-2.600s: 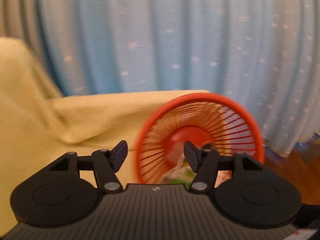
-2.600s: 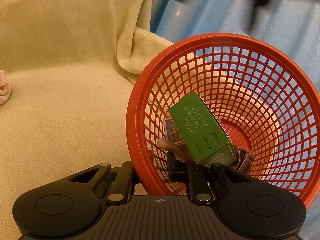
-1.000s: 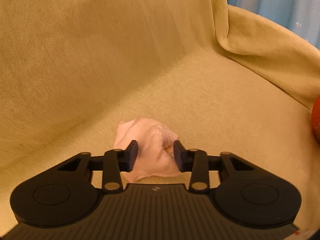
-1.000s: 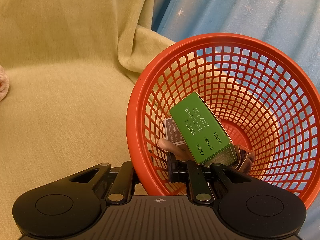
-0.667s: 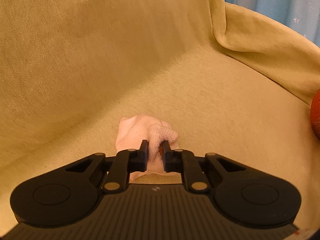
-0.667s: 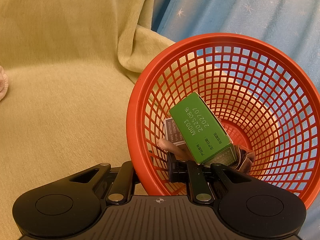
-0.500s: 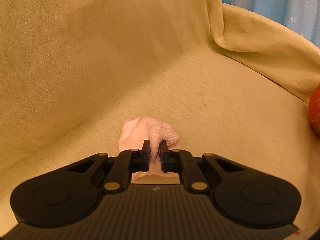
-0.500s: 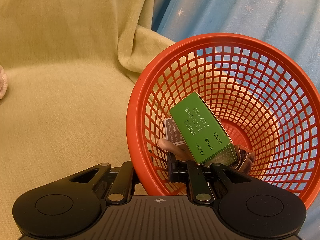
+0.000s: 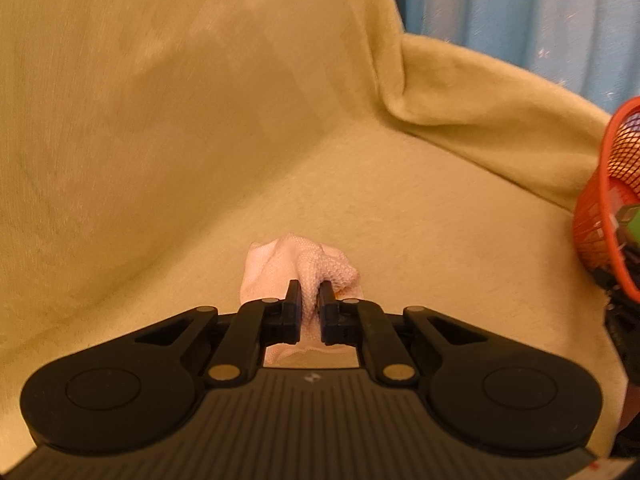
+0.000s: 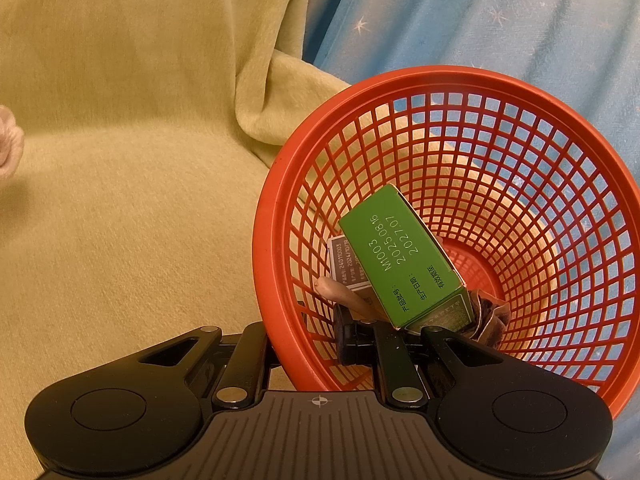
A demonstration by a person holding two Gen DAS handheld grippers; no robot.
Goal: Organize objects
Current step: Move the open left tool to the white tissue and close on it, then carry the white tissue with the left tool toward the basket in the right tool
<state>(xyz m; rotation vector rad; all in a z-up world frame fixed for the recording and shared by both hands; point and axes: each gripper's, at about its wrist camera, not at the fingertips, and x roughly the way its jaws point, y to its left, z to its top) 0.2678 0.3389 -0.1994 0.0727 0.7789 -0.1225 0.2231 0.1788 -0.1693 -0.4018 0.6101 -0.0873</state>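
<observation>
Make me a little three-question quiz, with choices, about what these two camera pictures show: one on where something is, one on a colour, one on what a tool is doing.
1. Where is the green box?
A. Inside the basket
B. On the yellow cover
C. Against the blue curtain

2. What colour is the basket?
A. Blue
B. Red
C. White

3. What is the left tool doing?
A. Standing wide open over bare cover
B. Holding the basket rim
C. Pinching the pink cloth

Answers:
1 A: the box leans on the mesh wall inside the basket.
2 B: rim and mesh are red in both views.
3 C: its jaws have just closed, and a bunched fold of the cloth is squeezed between them. It is the right tool that clamps the basket rim.
</observation>
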